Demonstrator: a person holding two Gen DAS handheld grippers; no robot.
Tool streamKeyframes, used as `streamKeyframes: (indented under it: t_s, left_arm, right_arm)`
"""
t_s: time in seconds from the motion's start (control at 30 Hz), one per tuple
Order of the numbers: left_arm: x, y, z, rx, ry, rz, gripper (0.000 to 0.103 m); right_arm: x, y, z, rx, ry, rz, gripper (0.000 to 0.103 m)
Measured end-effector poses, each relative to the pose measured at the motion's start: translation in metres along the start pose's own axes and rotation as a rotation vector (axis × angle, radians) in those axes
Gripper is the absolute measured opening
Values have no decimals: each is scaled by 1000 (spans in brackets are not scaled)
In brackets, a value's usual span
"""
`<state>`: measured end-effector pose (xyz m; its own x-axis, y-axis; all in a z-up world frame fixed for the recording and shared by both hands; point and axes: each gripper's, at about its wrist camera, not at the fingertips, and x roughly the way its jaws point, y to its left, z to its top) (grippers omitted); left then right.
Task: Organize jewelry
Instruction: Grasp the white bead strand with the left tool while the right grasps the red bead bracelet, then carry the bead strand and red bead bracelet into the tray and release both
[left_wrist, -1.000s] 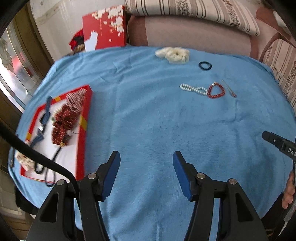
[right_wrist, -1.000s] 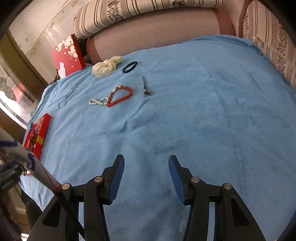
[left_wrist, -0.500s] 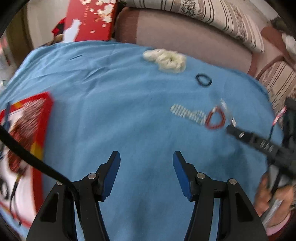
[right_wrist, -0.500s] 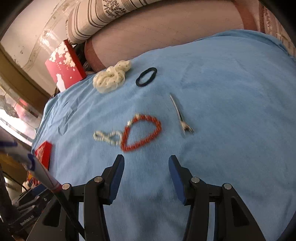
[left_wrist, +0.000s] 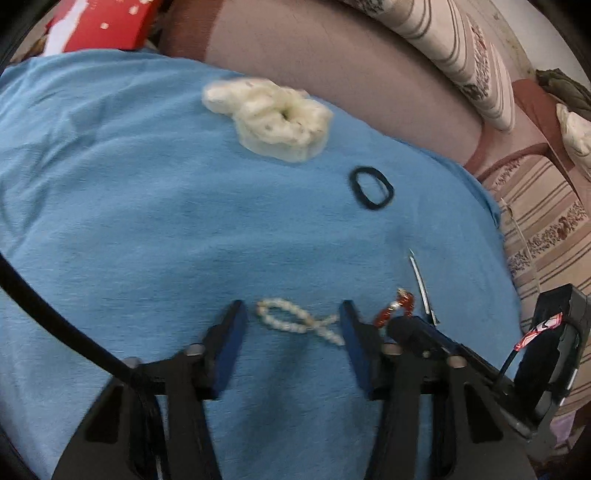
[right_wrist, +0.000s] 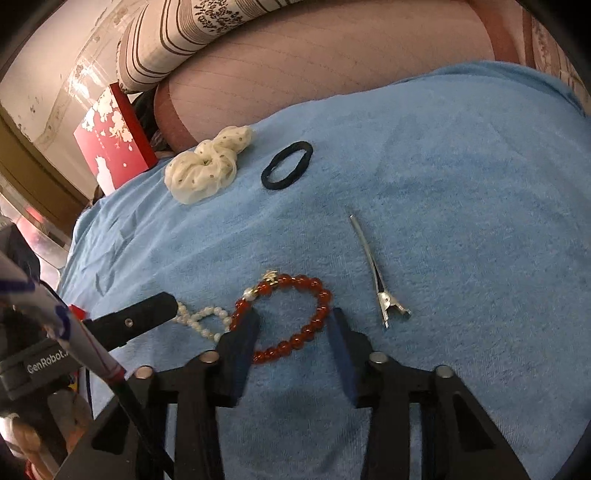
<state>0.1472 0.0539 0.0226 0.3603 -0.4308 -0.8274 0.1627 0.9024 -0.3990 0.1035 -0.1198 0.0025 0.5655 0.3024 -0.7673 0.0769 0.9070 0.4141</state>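
A white pearl bracelet (left_wrist: 295, 320) lies on the blue cloth (left_wrist: 147, 221) between the open fingers of my left gripper (left_wrist: 291, 317). A red bead bracelet (right_wrist: 295, 317) lies between the open fingers of my right gripper (right_wrist: 293, 325). The red bracelet (left_wrist: 395, 308) shows partly in the left wrist view, behind my right gripper's finger. The pearl bracelet (right_wrist: 203, 319) shows in the right wrist view beside the left gripper's finger. Both grippers are low over the cloth and empty.
A silver hair clip (right_wrist: 373, 269) lies right of the red bracelet. A black hair tie (right_wrist: 287, 165) and a cream scrunchie (right_wrist: 203, 170) lie farther back. A red box (right_wrist: 110, 144) stands at the cloth's far left edge. Sofa cushions (right_wrist: 332, 66) rise behind.
Both grippers have moved forward and down onto the bracelets. The red tray at the left has left the left wrist view. Both stay open.
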Motion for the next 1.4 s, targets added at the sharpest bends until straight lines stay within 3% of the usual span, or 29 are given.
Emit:
streamKeyframes:
  t_s: [0.03, 0.07, 0.13, 0.37, 0.63, 1.03, 1.4]
  left_arm:
    - [4, -4, -1, 8, 7, 16, 16]
    - [7, -8, -2, 23, 12, 41, 5]
    - [8, -14, -4, 30, 18, 45, 5]
    - [-43, -20, -19, 26, -31, 22, 5]
    - [-142, -11, -60, 43, -150, 35, 5]
    - [-232, 35, -124, -33, -218, 136, 5]
    - [-292, 84, -158, -85, -289, 224, 5]
  right_arm:
    - [0, 0, 1, 0, 1, 8, 31]
    - [1, 0, 1, 3, 9, 25, 22]
    - [-1, 3, 3, 5, 15, 33, 9]
    - [-36, 15, -3, -33, -7, 66, 8]
    - [-92, 32, -24, -118, -46, 62, 8]
    - [-147, 68, -60, -227, -62, 56, 8]
    - [-152, 133, -83, -340, -39, 106, 8]
